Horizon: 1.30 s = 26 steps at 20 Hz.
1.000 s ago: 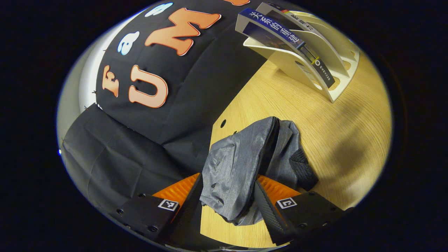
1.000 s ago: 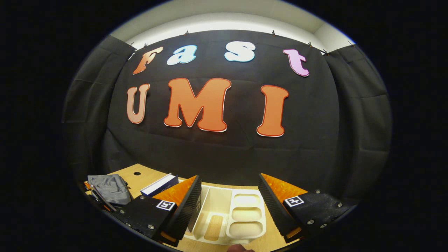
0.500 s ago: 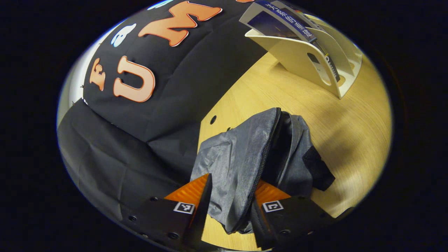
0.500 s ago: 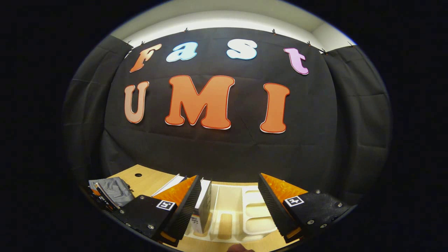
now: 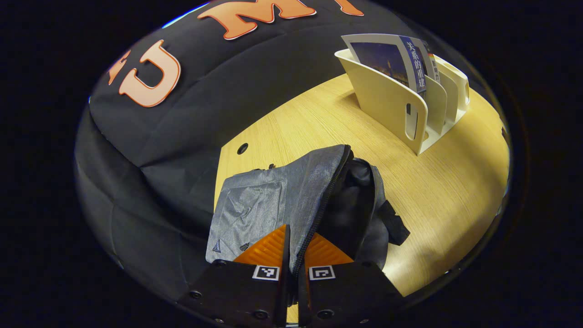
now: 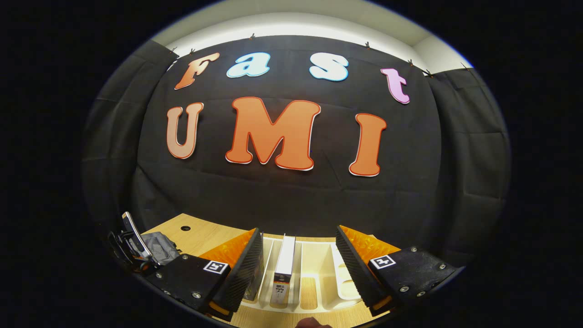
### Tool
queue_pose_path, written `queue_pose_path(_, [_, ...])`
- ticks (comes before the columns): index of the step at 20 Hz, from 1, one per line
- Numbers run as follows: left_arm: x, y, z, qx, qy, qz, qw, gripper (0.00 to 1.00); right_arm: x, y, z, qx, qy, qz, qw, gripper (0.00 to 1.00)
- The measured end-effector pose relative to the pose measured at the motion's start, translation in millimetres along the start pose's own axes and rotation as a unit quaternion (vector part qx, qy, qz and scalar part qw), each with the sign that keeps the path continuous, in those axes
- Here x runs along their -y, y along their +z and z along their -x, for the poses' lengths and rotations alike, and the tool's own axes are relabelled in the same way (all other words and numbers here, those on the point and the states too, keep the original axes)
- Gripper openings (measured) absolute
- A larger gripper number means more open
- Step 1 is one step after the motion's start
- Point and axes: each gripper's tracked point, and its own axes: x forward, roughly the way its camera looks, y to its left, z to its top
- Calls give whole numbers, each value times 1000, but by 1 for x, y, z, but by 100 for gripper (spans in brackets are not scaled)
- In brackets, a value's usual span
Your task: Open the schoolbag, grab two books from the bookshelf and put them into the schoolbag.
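Note:
The grey schoolbag lies on the wooden table with its zipper undone and a dark opening showing. My left gripper is shut on the bag's front flap at the zipper edge. The cream bookshelf stands at the far right with books upright in it. In the right gripper view, my right gripper hangs open just above the bookshelf. A white-edged book stands upright between its fingers, untouched. The schoolbag and the left gripper sit far left.
A round cable hole is cut in the table near the back edge behind the bag. The black cloth wall rises close behind the table. Bare wood lies between bag and bookshelf.
My left gripper has closed on the bag's flap and swung so that the bookshelf looks upright. My right gripper has shifted over the bookshelf, and a book now stands between its open fingers.

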Motion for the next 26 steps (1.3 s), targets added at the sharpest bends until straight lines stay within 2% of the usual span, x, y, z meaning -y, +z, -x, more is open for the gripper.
queue_pose_path(9, [-31, 14, 11, -15, -88, -2, 996, 8, -39, 5, -23, -51, 32, 38, 997, 97])
queue_pose_path(14, [-59, 23, 20, -20, -130, 16, 991, 7, -62, -6, -38, -95, 56, 35, 993, 97])
queue_pose_path(18, [-76, 28, 24, -31, -174, 31, 984, 7, -70, -18, -51, -146, 60, 46, 986, 98])
queue_pose_path(22, [-87, 34, 26, -23, -195, 12, 980, 10, -73, -34, -59, -203, 56, 43, 977, 98])
queue_pose_path(26, [-95, 41, 32, -26, -230, -1, 973, 7, -73, -48, -62, -254, 43, 49, 965, 98])
